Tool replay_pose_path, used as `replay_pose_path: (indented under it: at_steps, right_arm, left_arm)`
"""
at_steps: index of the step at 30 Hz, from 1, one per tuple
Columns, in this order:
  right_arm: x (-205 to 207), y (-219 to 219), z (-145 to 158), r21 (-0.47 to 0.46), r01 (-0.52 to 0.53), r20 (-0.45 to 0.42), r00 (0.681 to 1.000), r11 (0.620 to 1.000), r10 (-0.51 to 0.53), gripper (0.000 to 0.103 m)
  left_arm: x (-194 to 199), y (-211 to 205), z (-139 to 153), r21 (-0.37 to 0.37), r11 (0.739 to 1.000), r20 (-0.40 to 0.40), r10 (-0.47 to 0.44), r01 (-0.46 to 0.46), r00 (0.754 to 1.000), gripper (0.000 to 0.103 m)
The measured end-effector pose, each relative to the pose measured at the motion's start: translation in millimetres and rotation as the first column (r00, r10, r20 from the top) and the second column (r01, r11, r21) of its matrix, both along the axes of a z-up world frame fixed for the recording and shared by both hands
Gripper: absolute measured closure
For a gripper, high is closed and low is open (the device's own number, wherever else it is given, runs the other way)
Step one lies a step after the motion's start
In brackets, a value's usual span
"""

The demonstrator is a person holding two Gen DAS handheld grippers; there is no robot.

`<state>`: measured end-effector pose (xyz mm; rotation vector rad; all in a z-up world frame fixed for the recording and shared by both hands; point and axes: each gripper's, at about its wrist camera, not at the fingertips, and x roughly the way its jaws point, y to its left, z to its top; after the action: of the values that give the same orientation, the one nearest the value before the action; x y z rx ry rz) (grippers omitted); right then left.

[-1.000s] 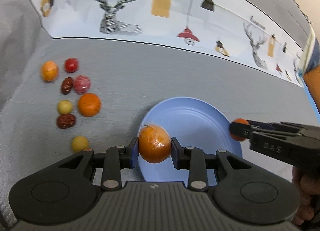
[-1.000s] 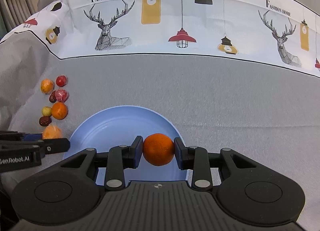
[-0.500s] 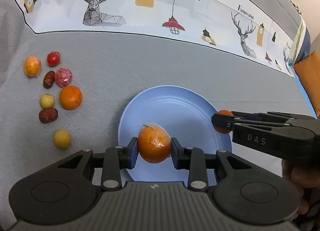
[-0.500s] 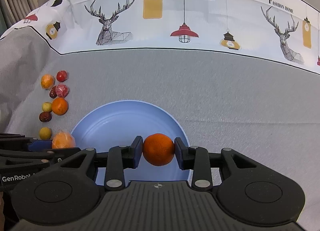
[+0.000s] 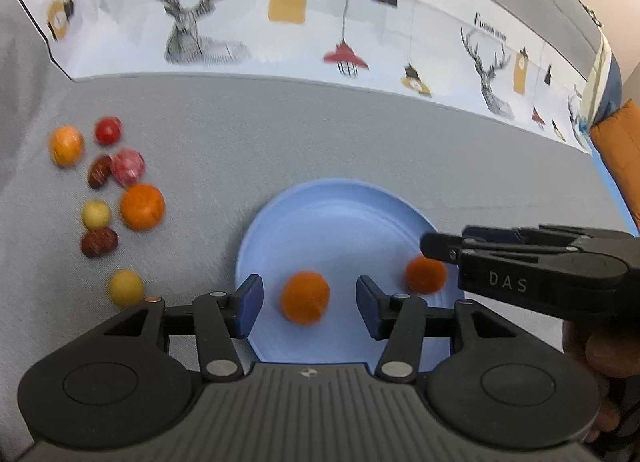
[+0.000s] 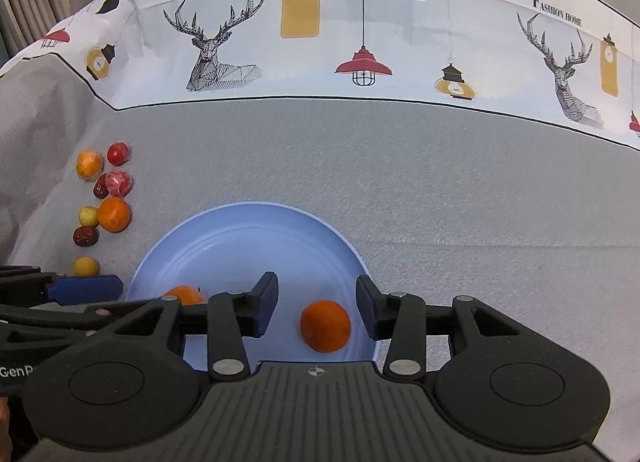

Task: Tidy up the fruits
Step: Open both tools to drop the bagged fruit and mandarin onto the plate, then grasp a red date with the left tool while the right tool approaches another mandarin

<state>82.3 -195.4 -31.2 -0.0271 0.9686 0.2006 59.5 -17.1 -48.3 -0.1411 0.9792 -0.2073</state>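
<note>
Across the left wrist view, the left gripper [image 5: 308, 304] hovers low over a light blue plate [image 5: 340, 206] on a grey cloth-covered worktop [image 5: 320, 134]; its blue-padded fingers [image 5: 249, 304] are spreading apart, and a small orange [image 5: 305, 296] sits between them on the plate, touched by neither pad. A second small orange [image 5: 425, 275] lies on the plate's right side, just under the tips of the right gripper [image 5: 436, 248], which reaches in from the right edge. Well to the left of the plate, a loose cluster of fruit waits on the cloth: a larger orange [image 5: 143, 207], a red cherry tomato [image 5: 108, 130], two dark dried dates [image 5: 99, 242], a pinkish wrapped fruit [image 5: 128, 167] and several small yellow or orange ones. Seen from the right wrist, the right gripper [image 6: 317, 312] also has its fingers [image 6: 266, 308] opening, with its orange [image 6: 325, 326] resting free between them near the plate's [image 6: 248, 222] front edge. By my reading, two fruits are delivered and about eight remain outside the plate. Only the right view shows the left gripper's [image 6: 108, 289] blue pad from the side, half hiding its orange [image 6: 185, 295], and the backdrop's "Fashion Home" lettering sharply; only the left view, which is blurred, shows the person's hand [image 5: 600, 346] holding the right gripper.
</note>
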Motion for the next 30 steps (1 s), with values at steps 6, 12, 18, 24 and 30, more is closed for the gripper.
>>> replay_pose_path:
  at_steps: [6,12,18,24,30]
  right_arm:
    - [1.6,-1.2,3.6,0.013,0.027,0.021,0.999,1.0,-0.027,0.058]
    - [5.2,3.3,12.6,0.092,0.052,0.061,0.996,0.994,-0.058,0.067]
    - [7.0,26.4,19.6,0.166,-0.007,0.1,0.995,0.986,-0.01,0.077]
    - [10.5,62.6,20.6,0.233,-0.083,0.096,0.993,0.969,0.062,0.077]
    - [20.0,89.2,11.9,0.289,-0.131,0.071,0.991,0.948,0.116,0.076]
  left_arm:
    - [3.1,23.7,26.1,-0.044,0.997,0.065,0.059,-0.056,0.996,0.069]
    - [40.8,84.6,67.6,-0.065,0.991,0.079,0.124,-0.119,0.989,0.092]
    - [60.3,134.4,7.4,0.075,0.96,-0.137,0.279,-0.271,0.951,0.092]
    - [70.3,152.2,-2.8,-0.035,0.918,-0.214,0.379,-0.395,0.9,0.089]
    - [81.2,143.9,-15.6,-0.018,0.918,-0.272,0.376,-0.396,0.886,0.063]
